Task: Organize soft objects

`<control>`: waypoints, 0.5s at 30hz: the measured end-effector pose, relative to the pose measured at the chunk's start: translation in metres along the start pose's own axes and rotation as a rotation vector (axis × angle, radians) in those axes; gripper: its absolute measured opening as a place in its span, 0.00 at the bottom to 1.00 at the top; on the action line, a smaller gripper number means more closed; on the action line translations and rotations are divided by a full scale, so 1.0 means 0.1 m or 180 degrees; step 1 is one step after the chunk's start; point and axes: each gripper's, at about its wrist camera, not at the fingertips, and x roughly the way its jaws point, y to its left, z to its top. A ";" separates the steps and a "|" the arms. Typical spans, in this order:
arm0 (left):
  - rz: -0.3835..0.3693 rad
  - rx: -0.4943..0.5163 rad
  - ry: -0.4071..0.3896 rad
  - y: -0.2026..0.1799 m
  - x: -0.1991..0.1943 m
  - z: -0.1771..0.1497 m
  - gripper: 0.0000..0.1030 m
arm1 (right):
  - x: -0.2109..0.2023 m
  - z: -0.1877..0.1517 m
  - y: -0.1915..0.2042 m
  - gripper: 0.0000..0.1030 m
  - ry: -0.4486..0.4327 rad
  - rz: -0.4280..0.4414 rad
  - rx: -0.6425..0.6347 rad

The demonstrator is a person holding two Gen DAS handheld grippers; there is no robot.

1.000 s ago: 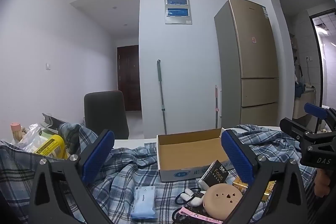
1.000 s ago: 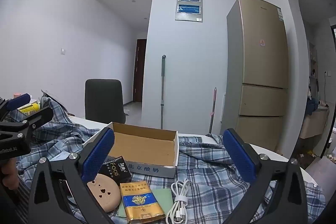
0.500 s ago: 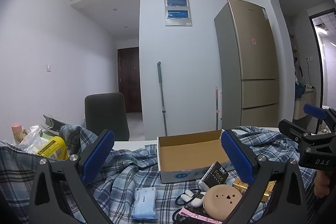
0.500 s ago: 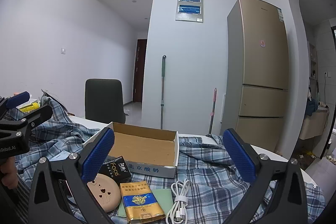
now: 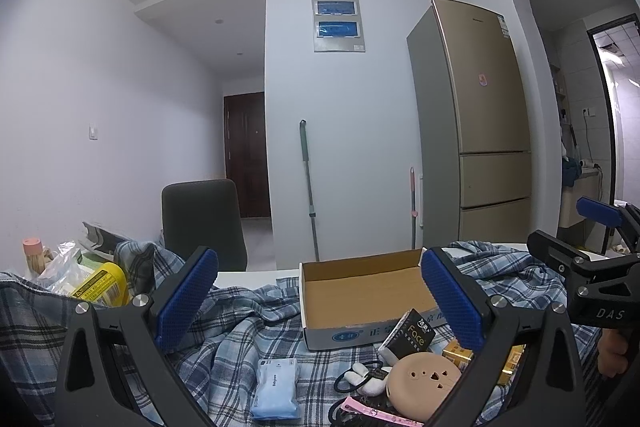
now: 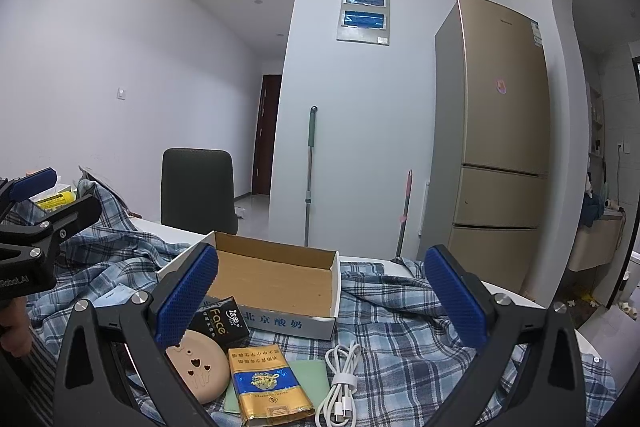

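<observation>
Left gripper (image 5: 318,297): jaws spread wide, nothing between the pads, held above the cloth. Right gripper (image 6: 320,297): same, released and empty.

Plaid shirt (image 5: 240,323) is spread crumpled over the table and fills the lower half of both views. Bare white table edge (image 5: 256,273) shows only as a thin strip at centre, behind the cloth, in the left view.

Cardboard box (image 5: 360,291) sits open at lower centre, nothing visible inside, far wall upright, its front edge just behind the clutter.

Clutter packed in front of the box, left view:
- blue tissue pack (image 5: 277,389) lower centre, lying alone on the cloth, free space to its left
- tan round case (image 5: 424,385) lower right, touching a black hair tie with white plush (image 5: 362,377)
- black Face box (image 5: 408,335) leaning against the cardboard box's front wall

Right view, bottom centre: gold cigarette pack (image 6: 266,385) lies over a green card (image 6: 310,373), and a white cable (image 6: 340,381) coils just right of it. To the right of the cable there is only plaid cloth, running to the table's right edge.

Yellow bottle (image 5: 102,285) and bags are bunched at the far left of the left view, well apart from the box.
</observation>
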 end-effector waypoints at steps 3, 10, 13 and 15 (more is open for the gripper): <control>0.0000 0.0001 0.0007 0.00 0.00 0.00 1.00 | 0.00 0.00 0.01 1.00 0.0000 -0.0001 0.0000; 0.0011 -0.0010 0.0037 0.00 0.01 -0.01 1.00 | 0.00 0.00 0.00 1.00 0.0000 -0.0002 -0.0003; 0.0012 -0.0009 0.0039 0.00 0.01 -0.01 1.00 | 0.00 0.00 0.00 1.00 -0.0001 -0.0002 -0.0001; 0.0012 -0.0009 0.0039 0.00 0.01 -0.01 1.00 | 0.00 0.00 0.00 1.00 -0.0002 -0.0003 -0.0002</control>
